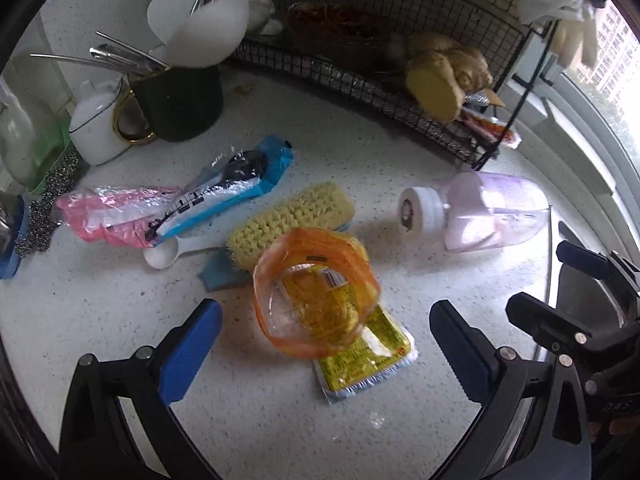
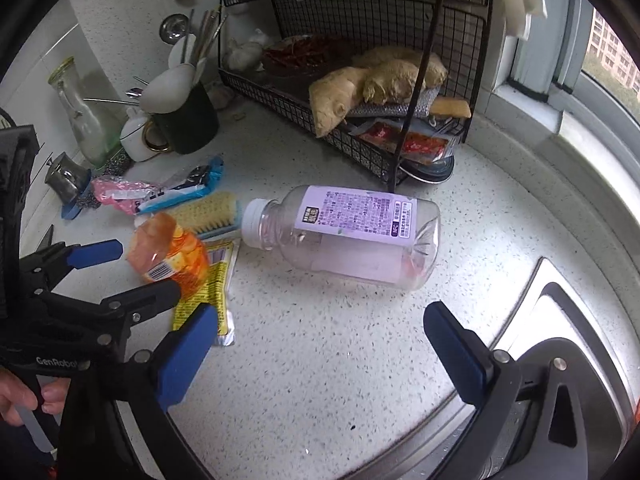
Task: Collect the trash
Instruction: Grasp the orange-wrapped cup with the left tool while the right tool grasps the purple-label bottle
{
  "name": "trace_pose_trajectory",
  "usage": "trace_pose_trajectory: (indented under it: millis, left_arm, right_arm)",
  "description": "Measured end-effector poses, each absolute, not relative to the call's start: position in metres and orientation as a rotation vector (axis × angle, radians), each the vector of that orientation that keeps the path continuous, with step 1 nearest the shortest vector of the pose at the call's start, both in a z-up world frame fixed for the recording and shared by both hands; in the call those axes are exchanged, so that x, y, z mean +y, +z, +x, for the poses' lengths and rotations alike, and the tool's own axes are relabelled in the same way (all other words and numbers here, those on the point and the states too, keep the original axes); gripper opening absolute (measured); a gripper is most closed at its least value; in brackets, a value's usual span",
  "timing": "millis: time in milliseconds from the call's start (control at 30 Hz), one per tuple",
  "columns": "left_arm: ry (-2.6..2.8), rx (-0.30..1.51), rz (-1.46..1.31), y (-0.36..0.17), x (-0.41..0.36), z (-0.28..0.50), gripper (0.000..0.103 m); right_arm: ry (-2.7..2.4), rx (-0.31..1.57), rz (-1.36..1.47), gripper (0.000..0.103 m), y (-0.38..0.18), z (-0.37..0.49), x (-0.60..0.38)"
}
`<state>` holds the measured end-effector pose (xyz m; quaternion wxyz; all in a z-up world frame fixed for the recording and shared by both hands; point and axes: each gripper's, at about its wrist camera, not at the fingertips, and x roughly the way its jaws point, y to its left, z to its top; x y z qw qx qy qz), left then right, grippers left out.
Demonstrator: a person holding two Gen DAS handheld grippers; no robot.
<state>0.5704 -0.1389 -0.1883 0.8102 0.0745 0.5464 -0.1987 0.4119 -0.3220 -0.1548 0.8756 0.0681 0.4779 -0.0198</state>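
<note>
An orange plastic cup (image 1: 316, 292) stands on a yellow sachet (image 1: 368, 356) on the white speckled counter. My left gripper (image 1: 326, 344) is open, its blue pads (image 1: 192, 344) on either side just short of the cup, not touching it. A clear bottle with a purple label and white cap (image 2: 344, 236) lies on its side. My right gripper (image 2: 320, 354) is open a short way in front of the bottle, with nothing between its fingers. In the right wrist view the left gripper (image 2: 148, 268) reaches toward the cup (image 2: 168, 256). Pink (image 1: 108, 216) and blue (image 1: 236, 184) wrappers lie at the left.
A yellow scrub brush (image 1: 292, 216) and a white spoon (image 1: 168, 254) lie behind the cup. A black wire rack (image 2: 360, 148) with ginger stands at the back. A dark mug with utensils (image 1: 180, 104) sits back left. A steel sink rim (image 2: 560, 320) lies at the right.
</note>
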Motion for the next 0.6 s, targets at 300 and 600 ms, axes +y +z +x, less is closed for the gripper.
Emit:
trace_pose_trajectory:
  millis: [300, 600]
  left_arm:
    - [-0.406, 1.197, 0.174, -0.206, -0.139, 0.587, 0.075]
    - [-0.396, 1.178, 0.165, -0.196, -0.137, 0.578, 0.064]
  right_arm:
    - [-0.044, 1.015, 0.127, 0.103, -0.163, 0.422, -0.332]
    - [0.089, 1.031, 0.008, 0.103, -0.147, 0.440, -0.357]
